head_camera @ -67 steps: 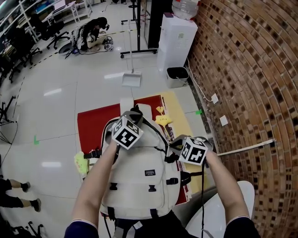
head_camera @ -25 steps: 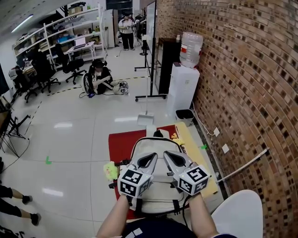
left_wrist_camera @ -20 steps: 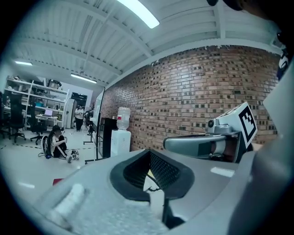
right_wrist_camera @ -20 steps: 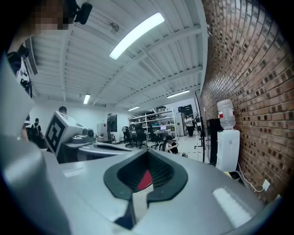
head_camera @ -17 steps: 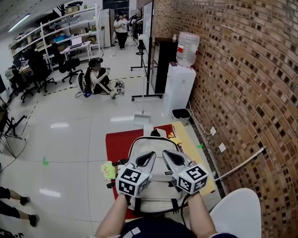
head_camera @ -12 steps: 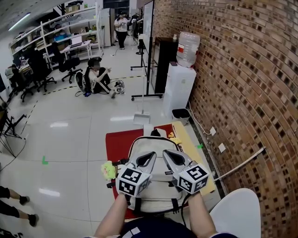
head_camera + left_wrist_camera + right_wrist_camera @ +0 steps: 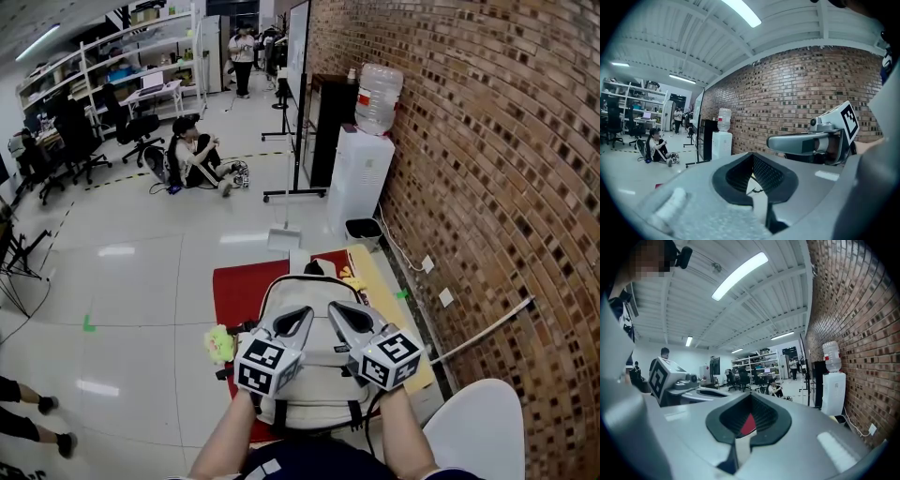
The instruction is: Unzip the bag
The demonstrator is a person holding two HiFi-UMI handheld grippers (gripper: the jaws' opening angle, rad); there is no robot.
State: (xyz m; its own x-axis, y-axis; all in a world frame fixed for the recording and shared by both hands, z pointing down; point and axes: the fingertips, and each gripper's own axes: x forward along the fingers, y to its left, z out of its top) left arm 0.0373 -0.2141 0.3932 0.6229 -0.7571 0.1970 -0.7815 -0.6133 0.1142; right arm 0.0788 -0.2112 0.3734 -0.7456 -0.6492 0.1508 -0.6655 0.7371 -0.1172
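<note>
A cream backpack (image 7: 302,289) lies on a red mat (image 7: 234,292) on the floor, its top end pointing away from me. Both grippers hover side by side above its middle, pointing forward. My left gripper (image 7: 302,313) has its jaws together with nothing between them. My right gripper (image 7: 335,310) is shut and empty too. In the left gripper view my own jaws (image 7: 753,161) meet and the right gripper (image 7: 801,143) shows beside them. The right gripper view shows the closed jaws (image 7: 750,401) and the left gripper (image 7: 691,385). No zipper pull is visible.
A brick wall runs along the right, with a water dispenser (image 7: 361,178) and a small bin (image 7: 364,231) against it. A yellow-green object (image 7: 219,343) lies left of the bag. A white round surface (image 7: 478,431) sits at lower right. A person sits on the floor (image 7: 192,155) far off.
Earlier both grippers were down at the bag's upper sides; now they are raised side by side above it. Over the last second they have barely moved.
</note>
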